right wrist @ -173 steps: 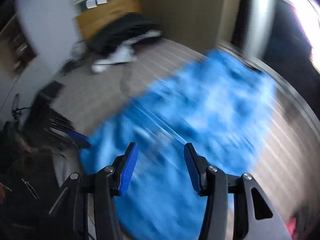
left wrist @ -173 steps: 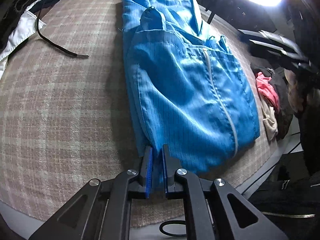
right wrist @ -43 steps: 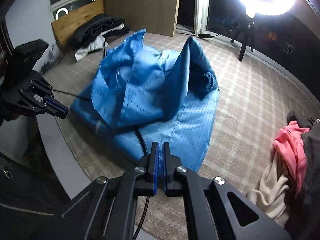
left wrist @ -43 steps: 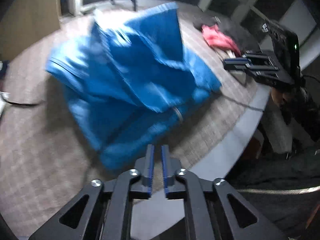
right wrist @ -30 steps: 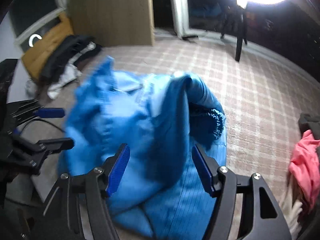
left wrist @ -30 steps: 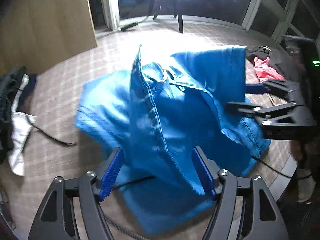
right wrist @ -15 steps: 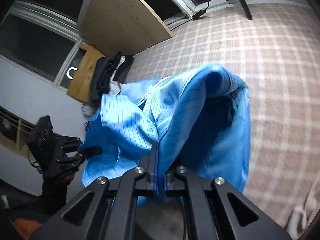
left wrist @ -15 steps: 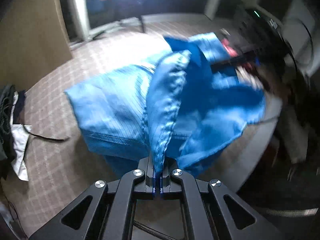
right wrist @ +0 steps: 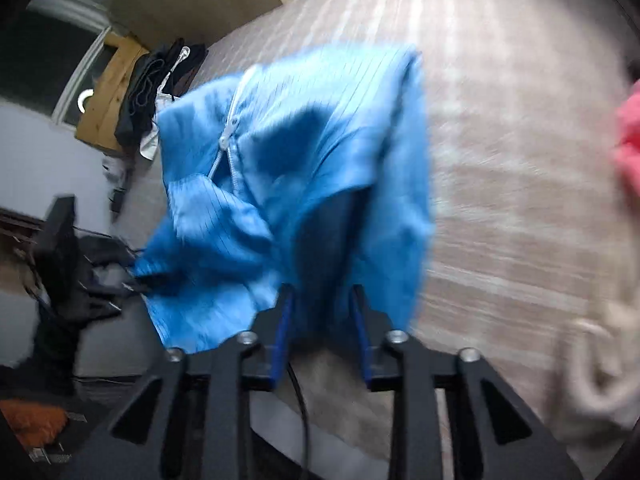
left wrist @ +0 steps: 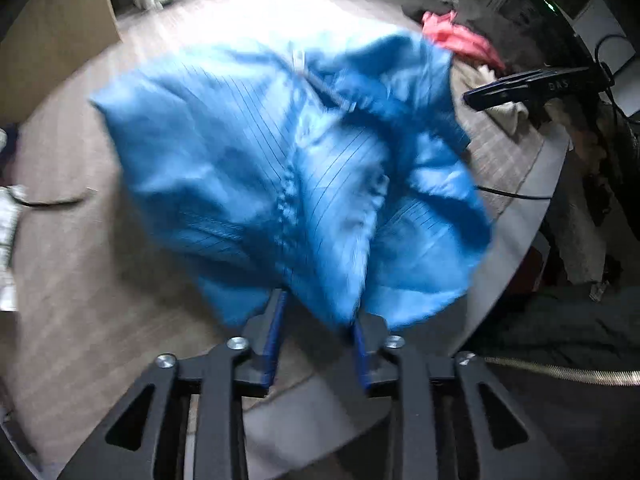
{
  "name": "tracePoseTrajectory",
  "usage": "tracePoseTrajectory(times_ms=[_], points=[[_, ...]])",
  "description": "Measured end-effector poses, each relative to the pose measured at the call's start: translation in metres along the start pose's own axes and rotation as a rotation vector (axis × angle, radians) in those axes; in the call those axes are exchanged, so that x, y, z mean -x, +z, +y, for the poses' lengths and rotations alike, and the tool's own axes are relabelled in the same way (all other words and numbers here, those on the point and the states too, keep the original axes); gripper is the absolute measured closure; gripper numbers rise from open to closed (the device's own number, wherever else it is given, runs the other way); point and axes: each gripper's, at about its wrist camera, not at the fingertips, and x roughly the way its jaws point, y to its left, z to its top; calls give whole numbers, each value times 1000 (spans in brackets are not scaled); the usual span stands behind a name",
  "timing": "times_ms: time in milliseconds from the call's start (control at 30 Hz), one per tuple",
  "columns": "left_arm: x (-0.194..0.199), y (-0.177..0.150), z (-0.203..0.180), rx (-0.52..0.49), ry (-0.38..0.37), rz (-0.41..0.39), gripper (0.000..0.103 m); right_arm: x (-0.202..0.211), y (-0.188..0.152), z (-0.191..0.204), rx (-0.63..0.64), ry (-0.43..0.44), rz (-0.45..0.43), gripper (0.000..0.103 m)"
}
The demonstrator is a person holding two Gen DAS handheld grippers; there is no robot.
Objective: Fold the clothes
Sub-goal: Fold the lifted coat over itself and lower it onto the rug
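A blue zip-up jacket (left wrist: 280, 168) is bunched in a loose, motion-blurred heap over the plaid-covered table (left wrist: 72, 280). Its near edge hangs between the blue pads of my left gripper (left wrist: 318, 340), whose jaws stand apart. In the right wrist view the jacket (right wrist: 288, 168) shows its white zipper, and a dark fold drops between the parted jaws of my right gripper (right wrist: 322, 328). The right gripper's dark fingers (left wrist: 504, 87) show in the left wrist view beyond the jacket's far right side.
A pink garment (left wrist: 456, 36) and dark clothes lie at the table's far right; the pink one (right wrist: 628, 144) sits above a beige cloth (right wrist: 592, 360). A dark clothes pile (right wrist: 160, 80) is at the back left. A thin cable (left wrist: 52, 201) lies left. The table rim (left wrist: 520, 264) curves close by.
Half a second ago both grippers were shut on the lifted jacket's edge. Both jaws have now parted and the jacket is dropping toward the table, blurred by motion.
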Motion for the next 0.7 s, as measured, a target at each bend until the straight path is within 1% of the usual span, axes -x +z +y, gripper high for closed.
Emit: tracePoseTrajectory(times_ms=[100, 167, 200, 267, 300, 333, 400, 433, 467, 500, 533, 600, 633, 667, 700], points=[[36, 13, 12, 8, 39, -64, 71, 14, 17, 12, 69, -44, -64, 74], [58, 32, 20, 12, 55, -133, 65, 24, 28, 21, 114, -74, -106, 74], [61, 42, 26, 9, 83, -156, 63, 29, 33, 25, 137, -88, -127, 74], [56, 66, 36, 7, 125, -178, 64, 38, 44, 33, 183, -118, -170, 74], [50, 81, 44, 15, 127, -192, 64, 43, 50, 37, 206, -133, -191, 74], [42, 95, 53, 32, 112, -207, 64, 34, 56, 43, 220, -122, -185, 74], [22, 116, 71, 65, 97, -218, 64, -4, 73, 51, 259, -153, -136, 74], [11, 125, 80, 79, 94, -215, 64, -18, 78, 52, 277, -177, -118, 74], [-4, 128, 88, 96, 90, -195, 64, -31, 81, 47, 288, -203, -93, 74], [-22, 128, 97, 120, 78, -160, 64, -43, 85, 40, 298, -230, -66, 74], [-40, 127, 107, 143, 66, -126, 64, -52, 88, 31, 289, -239, -42, 75], [-73, 119, 120, 175, 26, -31, 66, -57, 91, 13, 254, -216, -12, 88], [-80, 113, 122, 173, 22, 1, 68, -54, 92, 8, 235, -196, -2, 88], [-76, 108, 123, 170, 25, 0, 69, -51, 94, 3, 217, -176, 8, 87], [-69, 104, 124, 172, 32, -10, 69, -41, 96, 2, 203, -150, -8, 85]])
